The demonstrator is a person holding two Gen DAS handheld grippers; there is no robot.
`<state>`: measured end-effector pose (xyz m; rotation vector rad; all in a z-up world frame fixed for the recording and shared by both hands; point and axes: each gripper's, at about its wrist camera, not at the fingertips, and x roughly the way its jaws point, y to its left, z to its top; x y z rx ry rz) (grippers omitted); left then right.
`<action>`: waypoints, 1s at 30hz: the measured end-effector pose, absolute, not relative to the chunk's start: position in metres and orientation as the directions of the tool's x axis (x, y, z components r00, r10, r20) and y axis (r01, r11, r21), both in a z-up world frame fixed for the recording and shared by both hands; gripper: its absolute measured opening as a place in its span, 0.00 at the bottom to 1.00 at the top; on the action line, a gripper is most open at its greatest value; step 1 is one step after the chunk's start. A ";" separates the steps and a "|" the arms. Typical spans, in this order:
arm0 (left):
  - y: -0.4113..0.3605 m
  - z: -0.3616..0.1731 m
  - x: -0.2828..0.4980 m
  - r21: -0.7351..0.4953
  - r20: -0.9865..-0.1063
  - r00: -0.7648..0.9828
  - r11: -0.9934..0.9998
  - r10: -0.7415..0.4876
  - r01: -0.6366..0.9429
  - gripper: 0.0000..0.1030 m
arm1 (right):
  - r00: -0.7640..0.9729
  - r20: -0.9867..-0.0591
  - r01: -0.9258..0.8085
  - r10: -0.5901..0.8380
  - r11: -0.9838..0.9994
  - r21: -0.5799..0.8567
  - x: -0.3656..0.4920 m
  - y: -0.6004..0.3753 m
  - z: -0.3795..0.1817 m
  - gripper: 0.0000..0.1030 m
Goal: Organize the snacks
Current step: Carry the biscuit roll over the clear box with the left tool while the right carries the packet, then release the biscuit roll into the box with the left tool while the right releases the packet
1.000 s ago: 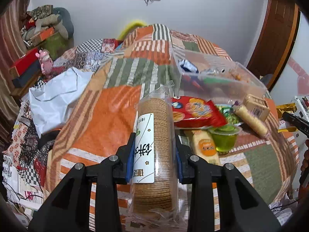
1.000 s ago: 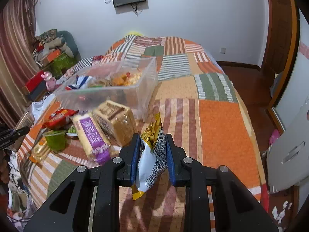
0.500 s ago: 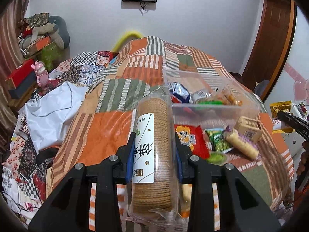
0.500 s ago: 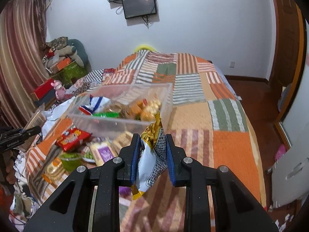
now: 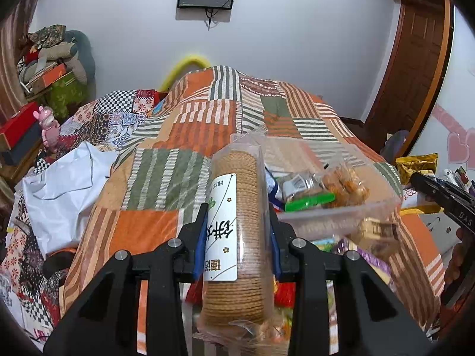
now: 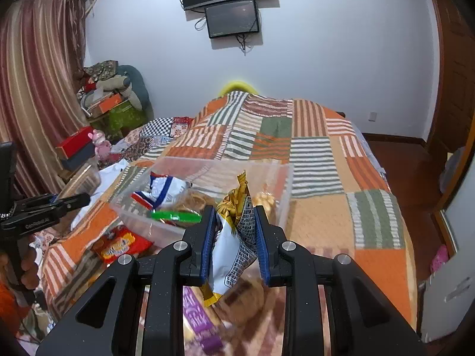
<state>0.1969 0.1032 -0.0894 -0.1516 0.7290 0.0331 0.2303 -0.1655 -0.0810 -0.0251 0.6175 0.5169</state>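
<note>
Biscuit sleeve (image 5: 237, 237) is gripped in left claw (image 5: 237, 246), gold packet (image 6: 234, 231) in right claw (image 6: 234, 237); clear bin (image 6: 207, 172) is dead ahead, right nearer probably.

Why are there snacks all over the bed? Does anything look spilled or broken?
Nothing looks spilled or torn. Several packets, like the red one, lie loose on the quilt outside the clear bin. Each gripper holds one: biscuits left, a crumpled pouch right.
</note>
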 end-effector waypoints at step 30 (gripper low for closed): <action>0.065 -0.120 0.297 -0.070 -0.716 0.697 0.997 -0.037 -0.019 0.33 | 0.607 -0.667 -0.595 0.432 0.804 -0.020 0.286 -0.092 -0.112 0.23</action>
